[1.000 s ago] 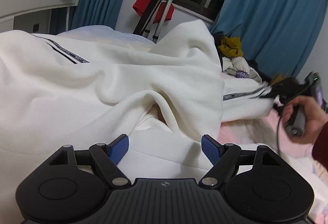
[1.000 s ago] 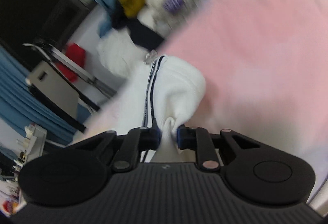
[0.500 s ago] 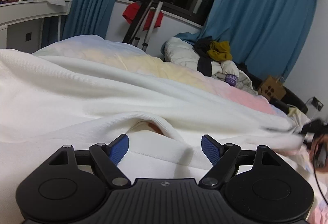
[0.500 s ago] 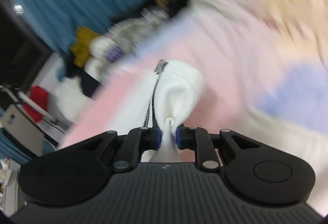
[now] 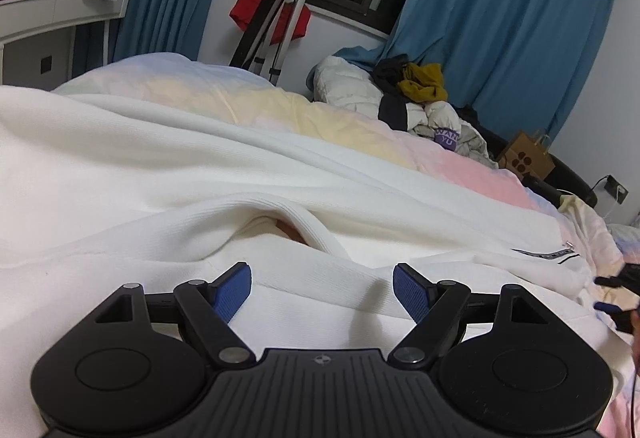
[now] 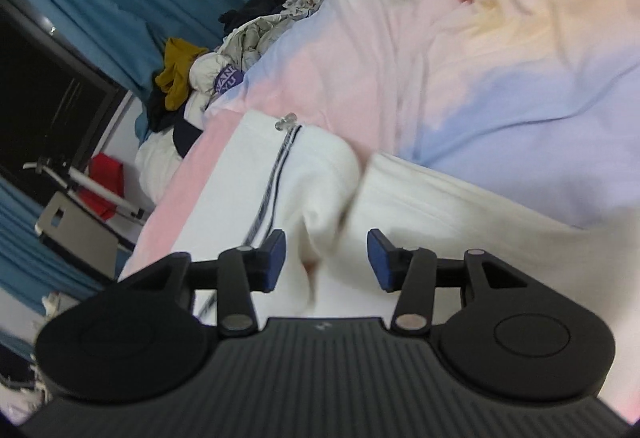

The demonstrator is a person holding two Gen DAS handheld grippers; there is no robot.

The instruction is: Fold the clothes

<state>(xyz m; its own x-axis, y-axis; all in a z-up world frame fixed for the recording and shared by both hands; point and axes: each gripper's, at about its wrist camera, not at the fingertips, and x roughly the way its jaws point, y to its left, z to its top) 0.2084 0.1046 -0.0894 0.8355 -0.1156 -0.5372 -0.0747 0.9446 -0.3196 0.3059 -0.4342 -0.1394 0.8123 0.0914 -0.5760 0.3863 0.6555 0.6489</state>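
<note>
A white ribbed-knit garment with a dark striped zip band (image 5: 280, 173) lies spread across a bed covered by a pastel quilt in pink, yellow and lilac patches (image 6: 500, 49). In the left wrist view it fills the foreground in long soft folds, with a rounded ribbed edge humped up just ahead of the left gripper (image 5: 322, 288). That gripper's blue pads stand wide apart over the cloth and grip nothing.

The right gripper (image 6: 327, 260) has just been opening — its blue pads now stand clear of the white fabric, which sits loose between them, a bunched fold with the striped band running away towards a small clear zip pull (image 6: 286, 122). The pads press on nothing. In the left wrist view this gripper shows only as dark tips at the far right edge, just beside the garment's striped end.

Beyond the bed are teal-blue curtains (image 5: 500, 21), a heap of white, mustard and dark clothes (image 5: 416, 97), a folded metal tripod (image 5: 276, 21) with a red cloth behind it — and a brown paper bag (image 5: 526, 155)
</note>
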